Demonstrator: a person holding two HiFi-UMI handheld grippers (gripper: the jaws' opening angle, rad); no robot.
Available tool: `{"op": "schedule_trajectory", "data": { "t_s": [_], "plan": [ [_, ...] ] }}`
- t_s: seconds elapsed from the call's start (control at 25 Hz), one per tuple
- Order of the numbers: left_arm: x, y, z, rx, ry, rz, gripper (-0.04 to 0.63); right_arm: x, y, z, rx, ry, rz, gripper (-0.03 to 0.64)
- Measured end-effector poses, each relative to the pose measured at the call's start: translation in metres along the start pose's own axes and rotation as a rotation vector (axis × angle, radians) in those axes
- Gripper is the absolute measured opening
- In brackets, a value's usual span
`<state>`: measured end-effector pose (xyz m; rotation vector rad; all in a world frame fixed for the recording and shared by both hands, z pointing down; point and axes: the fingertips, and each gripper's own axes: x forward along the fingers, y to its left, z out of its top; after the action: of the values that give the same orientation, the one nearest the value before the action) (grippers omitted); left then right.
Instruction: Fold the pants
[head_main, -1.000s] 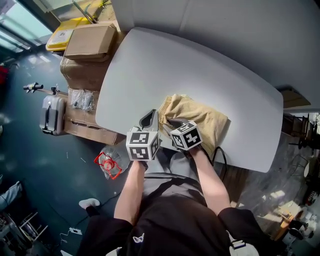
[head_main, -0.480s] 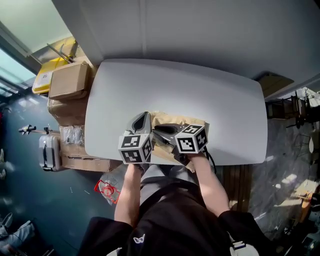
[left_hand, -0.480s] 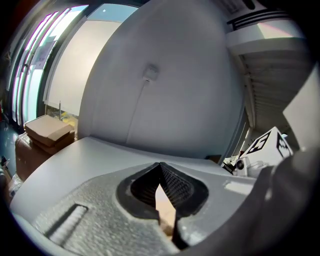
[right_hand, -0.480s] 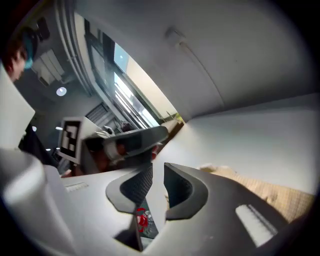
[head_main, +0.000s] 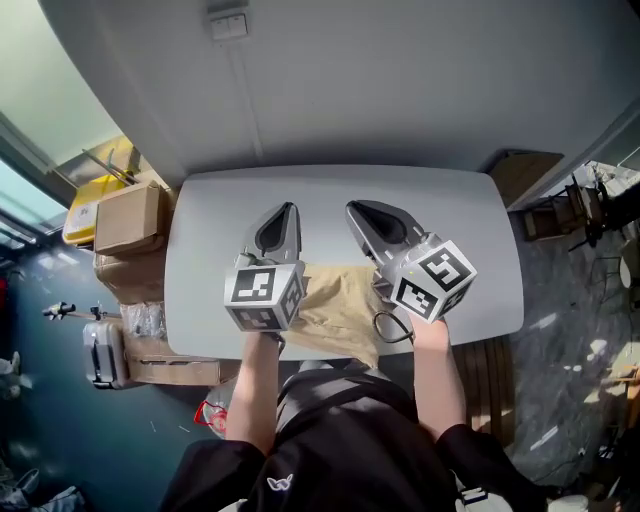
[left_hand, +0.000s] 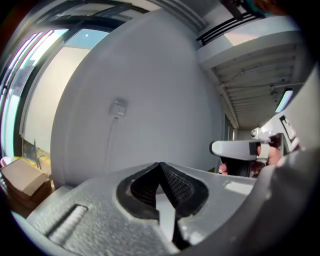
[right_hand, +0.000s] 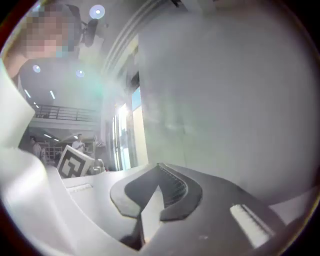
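Observation:
The tan pants (head_main: 338, 308) lie folded in a bundle on the pale grey table (head_main: 330, 190), near its front edge. Both grippers hang above the table and point level toward the grey wall. My left gripper (head_main: 283, 214) is shut with nothing in it; in the left gripper view its dark pads (left_hand: 172, 185) meet at the left gripper's tip (left_hand: 160, 167) against the bare wall. My right gripper (head_main: 362, 212) is shut and empty too, its tip (right_hand: 159, 169) also facing the wall. Neither touches the pants, which the marker cubes partly hide.
Cardboard boxes (head_main: 128, 218) and a yellow case (head_main: 82, 208) stand on the floor left of the table, with a grey suitcase (head_main: 100, 350) nearer me. A wooden piece (head_main: 527, 172) stands at the table's right end. A small box (head_main: 228, 22) is fixed on the wall.
Both grippers have lifted off the pants and swung up from pointing down to level. The right jaws have closed. The pants stay folded on the table.

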<state>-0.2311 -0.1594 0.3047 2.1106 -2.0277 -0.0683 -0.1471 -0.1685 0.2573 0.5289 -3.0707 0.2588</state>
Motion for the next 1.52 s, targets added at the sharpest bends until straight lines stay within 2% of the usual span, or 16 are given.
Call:
{"op": "schedule_trajectory", "data": {
  "t_s": [0.12, 0.2, 0.32, 0.52, 0.64, 1.04, 1.52],
  "plan": [
    [0.014, -0.022, 0.038, 0.051, -0.062, -0.044, 0.003, -0.013, -0.024, 0.054, -0.087, -0.126, -0.124, 0.003],
    [0.018, -0.032, 0.058, 0.046, -0.101, -0.047, 0.003, -0.027, -0.042, 0.072, -0.139, -0.163, -0.232, 0.003],
    [0.021, -0.044, 0.076, 0.024, -0.138, -0.025, 0.003, -0.053, -0.061, 0.084, -0.174, -0.196, -0.345, 0.003],
    [0.027, -0.058, 0.083, 0.051, -0.152, -0.017, 0.003, -0.077, -0.092, 0.08, -0.138, -0.192, -0.432, 0.003],
    [0.032, -0.058, 0.079, 0.056, -0.145, -0.005, 0.003, -0.075, -0.097, 0.071, -0.138, -0.16, -0.43, 0.002],
    [0.034, -0.056, 0.071, 0.025, -0.124, 0.019, 0.003, -0.059, -0.086, 0.052, -0.138, -0.103, -0.34, 0.002],
    [0.037, -0.062, 0.05, 0.015, -0.092, 0.015, 0.003, -0.059, -0.093, 0.045, -0.145, -0.086, -0.342, 0.003]
  ]
}}
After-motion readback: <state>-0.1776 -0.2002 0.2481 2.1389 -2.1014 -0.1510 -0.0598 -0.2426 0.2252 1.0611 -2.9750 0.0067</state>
